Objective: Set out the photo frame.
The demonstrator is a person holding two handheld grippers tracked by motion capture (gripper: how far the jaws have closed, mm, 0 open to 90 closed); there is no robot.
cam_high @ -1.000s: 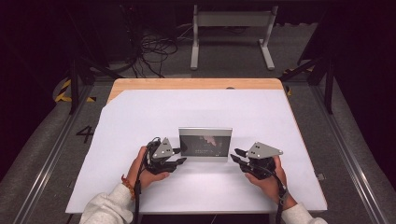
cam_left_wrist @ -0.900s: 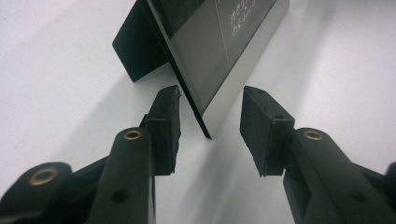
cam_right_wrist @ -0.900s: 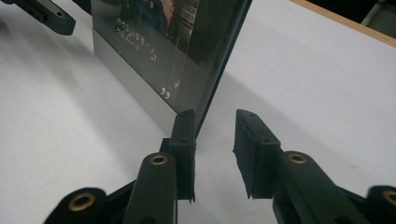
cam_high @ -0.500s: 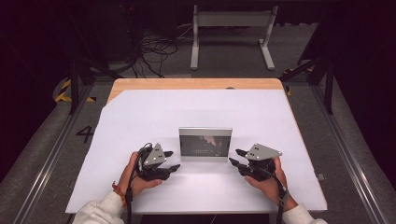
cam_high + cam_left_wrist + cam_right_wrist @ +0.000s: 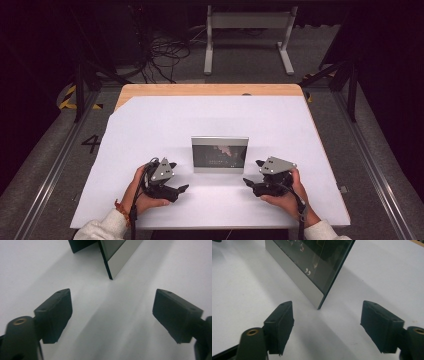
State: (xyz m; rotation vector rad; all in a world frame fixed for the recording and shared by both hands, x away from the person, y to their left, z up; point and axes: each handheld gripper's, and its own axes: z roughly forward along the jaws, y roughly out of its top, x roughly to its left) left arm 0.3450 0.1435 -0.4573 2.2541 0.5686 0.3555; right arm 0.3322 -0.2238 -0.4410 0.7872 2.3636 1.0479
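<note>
- At the near edge of the tabletop [image 5: 150,120], which is covered in white, a person's two sleeved forearms come in, each hand holding a pair of tongs.
- The left tongs [image 5: 181,189] sit toward the near left corner, pointing inward toward the middle; the jaws have just been opening and now stand released, wide apart, with nothing but bare white surface between them.
- The right tongs [image 5: 248,183] sit toward the near right, pointing back at the left ones; their jaws too have just been opening and are released, gripping nothing.
- Between the two and slightly farther from the near edge stands a picture frame [image 5: 220,154], upright on the tabletop near its middle, its silver border and dark glass facing the person.
- In the left gripper view, the picture frame [image 5: 117,257] shows a near bottom corner just ahead of the open jaws, clear of both, with a dark back stand [image 5: 81,245] behind.
- In the right gripper view, the picture frame [image 5: 312,262] shows its other bottom corner ahead of the gap, untouched.
- Beyond the far edge lie cables [image 5: 160,52] on the floor and a grey metal stand [image 5: 247,30].
</note>
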